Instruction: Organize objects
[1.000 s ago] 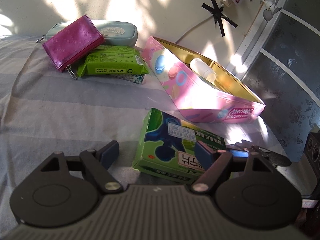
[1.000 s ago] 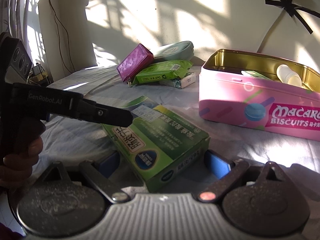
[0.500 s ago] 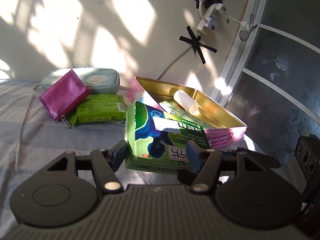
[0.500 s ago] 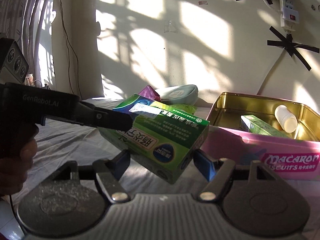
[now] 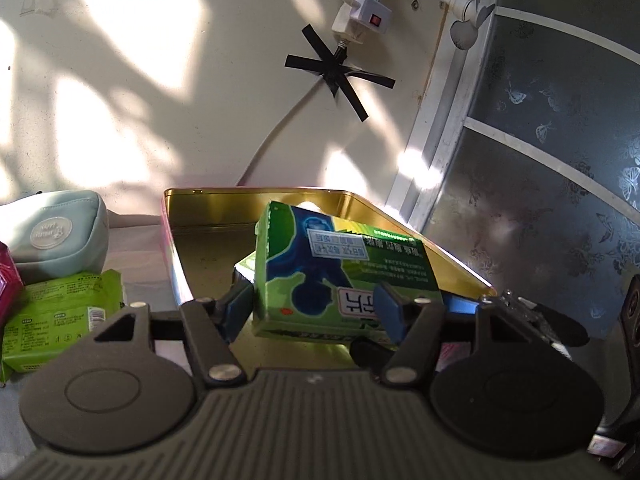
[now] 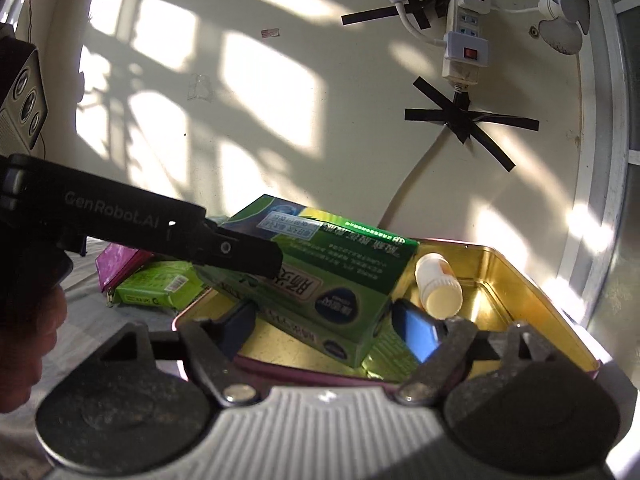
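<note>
A green medicine box (image 5: 320, 276) (image 6: 344, 264) hangs tilted over the open gold-lined biscuit tin (image 5: 192, 240) (image 6: 520, 292), its low corner down inside. My left gripper (image 5: 312, 310) has the box between its blue pads and its jaws are opening. In the right wrist view its black finger (image 6: 240, 252) lies across the box top. My right gripper (image 6: 328, 332) also has the box between its pads, jaws opening, with a sliver of gap at the right pad. A white bottle (image 6: 438, 288) and a smaller green box (image 6: 384, 356) lie in the tin.
Left of the tin on the striped cloth lie a green wipes pack (image 5: 60, 312), a magenta wallet (image 6: 116, 260) and a pale blue pouch (image 5: 60, 236). A wall with a taped cable and power strip (image 6: 464, 40) stands close behind. A person's hand (image 6: 24, 340) holds the left gripper.
Both grippers closed on the green box, lifted it off the cloth and carried it forward over the tin. The pads have since eased apart a little.
</note>
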{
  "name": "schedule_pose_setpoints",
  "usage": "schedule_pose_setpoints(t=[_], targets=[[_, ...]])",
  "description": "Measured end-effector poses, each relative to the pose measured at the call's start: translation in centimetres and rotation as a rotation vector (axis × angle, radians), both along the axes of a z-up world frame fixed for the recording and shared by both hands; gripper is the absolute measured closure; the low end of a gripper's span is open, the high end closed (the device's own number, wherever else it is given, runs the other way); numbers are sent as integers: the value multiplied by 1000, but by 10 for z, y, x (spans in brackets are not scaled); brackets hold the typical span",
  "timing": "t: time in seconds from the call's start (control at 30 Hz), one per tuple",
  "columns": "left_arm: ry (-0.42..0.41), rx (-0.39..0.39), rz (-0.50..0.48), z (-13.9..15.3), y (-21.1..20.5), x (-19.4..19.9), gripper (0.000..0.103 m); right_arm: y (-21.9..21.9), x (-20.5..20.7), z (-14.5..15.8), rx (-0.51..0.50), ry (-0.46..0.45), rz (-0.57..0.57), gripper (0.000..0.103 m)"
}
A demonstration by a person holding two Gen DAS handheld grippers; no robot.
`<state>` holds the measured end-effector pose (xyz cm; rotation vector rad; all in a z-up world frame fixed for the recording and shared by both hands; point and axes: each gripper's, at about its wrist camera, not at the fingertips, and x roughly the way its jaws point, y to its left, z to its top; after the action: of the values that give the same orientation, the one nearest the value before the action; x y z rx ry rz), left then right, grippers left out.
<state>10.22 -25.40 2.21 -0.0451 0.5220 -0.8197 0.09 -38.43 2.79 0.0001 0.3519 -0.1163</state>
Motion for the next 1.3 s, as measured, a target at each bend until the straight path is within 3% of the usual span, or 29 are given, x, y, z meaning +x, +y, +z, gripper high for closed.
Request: schedule_pose_setpoints(t=[0.13,0.43,0.67,1.07,1.3], targets=[[48,37,40,-12,-3,5,34,-10,7,-16,50,19,-27,19],[10,17,102,-4,31,-28,33,-12,-25,-20,137,-84,-66,21],[-41,131,211,-10,42,-52,33,6,-53,-21,149,-120,-111,27],[11,247,379,-42,96,-58,33,58,-57,-31,153,0,3,32],[31,271,487,-55,134,-49,32,94,-45,-34,123,52,84,32]])
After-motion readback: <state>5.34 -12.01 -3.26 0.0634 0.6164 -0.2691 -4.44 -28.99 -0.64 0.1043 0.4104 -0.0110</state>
